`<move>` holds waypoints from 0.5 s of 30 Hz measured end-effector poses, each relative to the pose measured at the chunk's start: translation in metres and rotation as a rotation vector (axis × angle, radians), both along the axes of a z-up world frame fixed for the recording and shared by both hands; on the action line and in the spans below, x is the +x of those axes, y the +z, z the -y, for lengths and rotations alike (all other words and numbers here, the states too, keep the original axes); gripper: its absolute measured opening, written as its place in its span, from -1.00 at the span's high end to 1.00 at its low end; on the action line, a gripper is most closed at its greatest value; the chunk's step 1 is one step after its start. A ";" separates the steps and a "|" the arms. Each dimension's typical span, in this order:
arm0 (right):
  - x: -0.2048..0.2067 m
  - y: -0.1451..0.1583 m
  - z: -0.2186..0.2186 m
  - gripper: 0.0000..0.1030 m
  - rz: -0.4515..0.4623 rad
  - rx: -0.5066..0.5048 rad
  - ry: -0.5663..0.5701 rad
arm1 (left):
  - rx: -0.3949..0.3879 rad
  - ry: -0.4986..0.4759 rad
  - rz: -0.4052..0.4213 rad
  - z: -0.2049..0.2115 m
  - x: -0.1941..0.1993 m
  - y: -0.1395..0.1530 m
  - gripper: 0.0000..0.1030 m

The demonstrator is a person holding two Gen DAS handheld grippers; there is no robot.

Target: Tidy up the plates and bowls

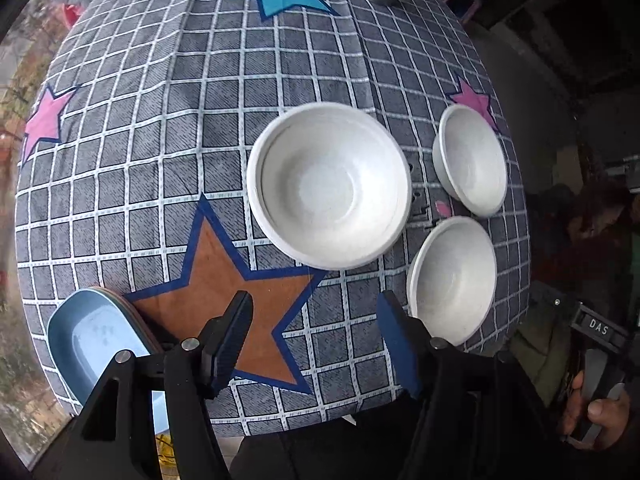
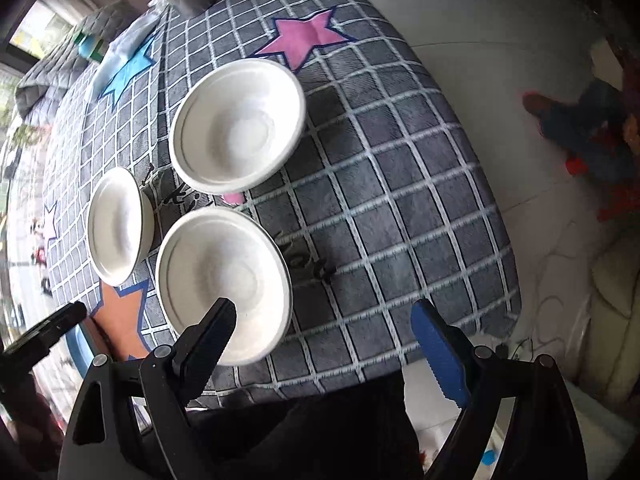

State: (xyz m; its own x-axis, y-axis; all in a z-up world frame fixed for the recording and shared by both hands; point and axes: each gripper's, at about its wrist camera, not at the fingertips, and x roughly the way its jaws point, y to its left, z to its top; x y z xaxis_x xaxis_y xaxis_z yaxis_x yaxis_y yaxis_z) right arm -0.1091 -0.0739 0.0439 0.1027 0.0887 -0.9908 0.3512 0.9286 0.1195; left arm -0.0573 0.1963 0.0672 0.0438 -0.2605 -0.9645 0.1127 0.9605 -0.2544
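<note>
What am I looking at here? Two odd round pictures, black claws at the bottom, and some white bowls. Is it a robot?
No robot: a person holds a two-finger gripper in each hand, and each gripper carries a wide-angle camera that looks forward along its fingers. That lens bends the pictures round.

One picture comes from the left gripper, the other from the right gripper. Both are open and hold nothing.

Below them lies a checked cloth with stars. On it sit three white bowls, apart from one another: the big middle bowl, the near bowl and the far bowl. The right view shows the same three from the other side. At the left view's lower left lies a stack of plates, blue on top.
</note>
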 end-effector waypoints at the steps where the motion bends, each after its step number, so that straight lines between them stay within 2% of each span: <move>1: 0.005 0.002 -0.001 -0.75 0.009 -0.002 0.021 | 0.003 0.011 0.002 0.001 0.000 0.001 -0.33; 4: 0.015 0.002 -0.005 -0.75 0.018 -0.006 0.086 | 0.014 0.035 -0.009 0.005 -0.001 -0.001 -0.35; 8: 0.020 -0.008 -0.001 -0.75 -0.024 0.002 0.135 | 0.026 0.067 -0.017 0.012 -0.002 -0.001 -0.35; 15: 0.021 -0.013 0.020 -0.75 -0.038 0.021 0.123 | 0.057 0.064 -0.019 0.029 -0.002 0.001 -0.35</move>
